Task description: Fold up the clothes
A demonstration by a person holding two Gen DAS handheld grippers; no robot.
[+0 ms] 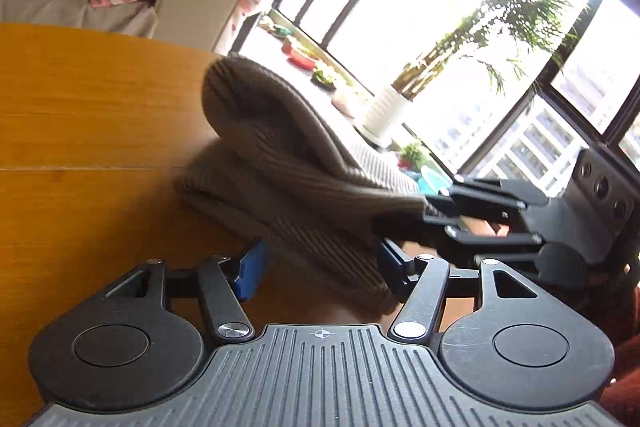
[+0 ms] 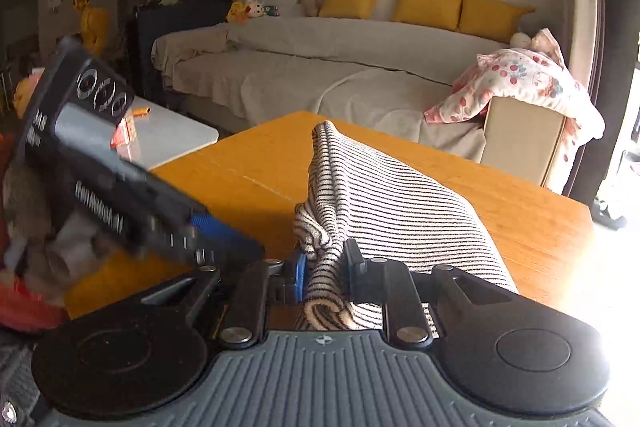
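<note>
Nearest in the right wrist view, the right gripper [image 2: 325,273] has its blue-padded fingers [image 2: 301,277] pinching a bunched fold of the striped garment [image 2: 384,195], a cream knit with thin dark stripes. From the pinch the cloth runs forward and rises to a peak above the wooden tabletop [image 2: 248,167], draping down to the right toward the table's near edge. The left gripper [image 2: 224,231] reaches in from the left, blurred, its blue tip close beside the held fold.

In the left wrist view, the left gripper's fingers [image 1: 250,273] stand spread apart, with the garment's lower edge hanging between them and nothing clamped. Here the cloth looks brown against the bright window [image 1: 460,7]; it arches in a loop over the tabletop, with its lower layers lying on the wood. The right gripper enters from the right and grips the cloth's edge just beyond the left gripper's right finger.

Further back stands a cardboard box [image 2: 520,135] draped with a floral cloth [image 2: 528,83], then a covered sofa [image 2: 320,67] with yellow cushions [image 2: 428,7]. A potted plant [image 1: 460,59] stands by the window.
</note>
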